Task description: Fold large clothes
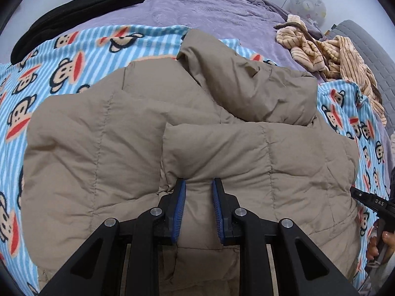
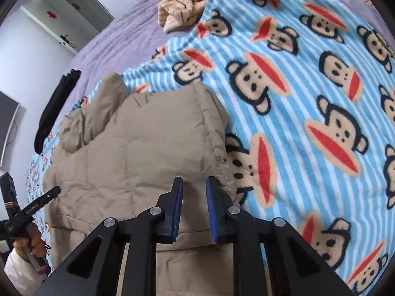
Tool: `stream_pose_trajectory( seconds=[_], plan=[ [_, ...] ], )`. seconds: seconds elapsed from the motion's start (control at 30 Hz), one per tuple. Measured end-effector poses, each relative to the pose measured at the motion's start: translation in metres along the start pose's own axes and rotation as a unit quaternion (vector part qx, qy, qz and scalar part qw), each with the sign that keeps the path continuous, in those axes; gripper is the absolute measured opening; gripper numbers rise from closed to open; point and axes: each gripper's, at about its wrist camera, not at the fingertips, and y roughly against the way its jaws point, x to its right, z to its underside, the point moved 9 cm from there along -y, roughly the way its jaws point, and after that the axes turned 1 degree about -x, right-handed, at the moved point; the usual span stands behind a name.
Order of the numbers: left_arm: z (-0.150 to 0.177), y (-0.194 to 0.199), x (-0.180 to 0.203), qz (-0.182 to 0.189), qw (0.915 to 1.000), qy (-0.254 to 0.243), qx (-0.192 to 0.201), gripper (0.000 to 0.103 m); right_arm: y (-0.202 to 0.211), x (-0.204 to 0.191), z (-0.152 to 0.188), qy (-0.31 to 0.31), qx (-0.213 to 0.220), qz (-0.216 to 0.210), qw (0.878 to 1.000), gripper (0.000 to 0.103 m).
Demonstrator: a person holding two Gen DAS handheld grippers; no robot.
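A tan quilted puffer jacket [image 1: 123, 135] lies folded over on a blue striped monkey-print blanket [image 1: 86, 56], its sleeve or hood bunched on top at the back. My left gripper [image 1: 198, 182] points down at the jacket's near edge, and its blue pads pinch a puffy ridge of the fabric. In the right wrist view the jacket [image 2: 138, 135] fills the lower left. My right gripper [image 2: 193, 180] sits at the jacket's right-hand edge, jaws narrow, with tan fabric between the pads. The blanket [image 2: 308, 98] spreads out to the right.
A purple bedspread [image 1: 197, 7] lies under the blanket. On it rest a folded black garment [image 1: 74, 12] at the back left and a heap of beige striped clothes [image 1: 333, 56] at the back right. A person's hand [image 2: 29, 241] holds the other gripper's handle at the lower left.
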Motion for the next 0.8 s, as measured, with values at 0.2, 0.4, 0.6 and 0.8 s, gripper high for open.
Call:
stream_pose_trajectory(
  seconds=[0.2,0.4,0.6,0.8],
  plan=[
    [-0.002,-0.006,0.004,-0.016,0.9997,-0.017,0.000,0.024,-0.026,0.003,-0.002,0.001,0.001,0.020,1.000,0.017],
    [-0.001,0.020,0.001,-0.060,0.9979,-0.021,0.011,0.024,-0.014,0.001,-0.002,-0.003,-0.003,0.023,1.000,0.021],
    [0.018,0.041,-0.011,-0.077,0.9970,-0.011,0.004,0.024,0.009,0.001,0.014,-0.009,0.001,0.014,1.000,0.023],
    [0.037,0.062,-0.013,-0.097,0.9949,-0.008,0.026,0.103,0.026,-0.003,0.034,-0.021,0.001,0.000,1.000,0.035]
  ],
)
